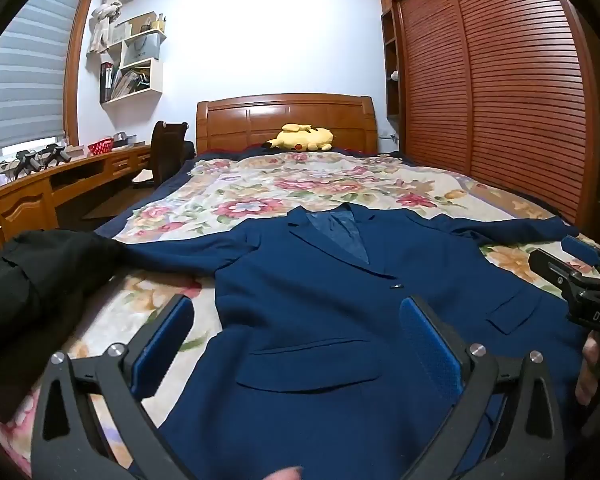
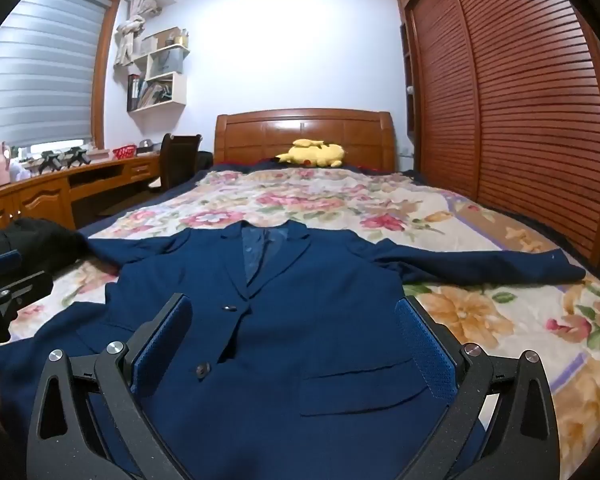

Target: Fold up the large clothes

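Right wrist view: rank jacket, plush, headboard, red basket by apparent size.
1. jacket, nearest the camera, which inflates it
2. headboard
3. plush
4. red basket, also farthest, so true size is unsure

We're in a home bedroom: a bed (image 2: pixel 480 248) under a floral spread, its wooden headboard (image 2: pixel 304 134) against the far wall, a yellow plush toy (image 2: pixel 314 154) by it. Louvred wardrobe doors (image 2: pixel 520 100) run down one side, a wooden desk (image 2: pixel 40 196) below the window blind (image 2: pixel 32 68), wall shelves (image 2: pixel 160 76) above.
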Motion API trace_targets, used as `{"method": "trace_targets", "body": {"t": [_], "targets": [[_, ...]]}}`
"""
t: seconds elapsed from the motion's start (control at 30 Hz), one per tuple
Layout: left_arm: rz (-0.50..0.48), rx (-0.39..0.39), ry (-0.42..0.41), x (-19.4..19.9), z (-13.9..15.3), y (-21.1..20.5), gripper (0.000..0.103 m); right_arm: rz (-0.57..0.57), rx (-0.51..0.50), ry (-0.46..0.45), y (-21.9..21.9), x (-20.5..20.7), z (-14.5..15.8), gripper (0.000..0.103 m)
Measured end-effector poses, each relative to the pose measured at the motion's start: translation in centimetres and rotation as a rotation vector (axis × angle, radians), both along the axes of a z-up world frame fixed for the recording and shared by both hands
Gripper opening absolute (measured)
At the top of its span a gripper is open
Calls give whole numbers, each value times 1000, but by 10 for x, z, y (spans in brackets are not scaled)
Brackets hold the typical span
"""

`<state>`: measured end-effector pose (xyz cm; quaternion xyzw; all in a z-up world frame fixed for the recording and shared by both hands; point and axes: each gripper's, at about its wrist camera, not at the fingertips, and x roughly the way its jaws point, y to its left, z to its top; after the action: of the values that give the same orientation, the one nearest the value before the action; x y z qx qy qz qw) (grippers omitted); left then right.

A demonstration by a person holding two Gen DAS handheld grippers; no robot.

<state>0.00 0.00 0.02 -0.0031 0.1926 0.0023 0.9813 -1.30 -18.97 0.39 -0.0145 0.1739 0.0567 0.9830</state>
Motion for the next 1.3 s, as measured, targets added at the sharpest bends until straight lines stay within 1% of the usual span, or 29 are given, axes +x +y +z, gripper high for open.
{"method": "trace_targets", "body": {"t": [0.03,0.17,0.2,0.27,1.3], "targets": [[-2,9,1,0,0,0,103,0,0,0,0,0,0,103],[-5,-3,1,2,0,2,103,-1,0,-2,-1,1,-1,103],[-4,13,-7,0,0,0,103,0,0,-1,-1,1,-1,103],[-3,16,-8,0,0,0,103,-2,1,-2,-1,1,-1,103],[7,8,-25,-5,6,-1,103,-5,5,-1,-2,0,-1,103]]}}
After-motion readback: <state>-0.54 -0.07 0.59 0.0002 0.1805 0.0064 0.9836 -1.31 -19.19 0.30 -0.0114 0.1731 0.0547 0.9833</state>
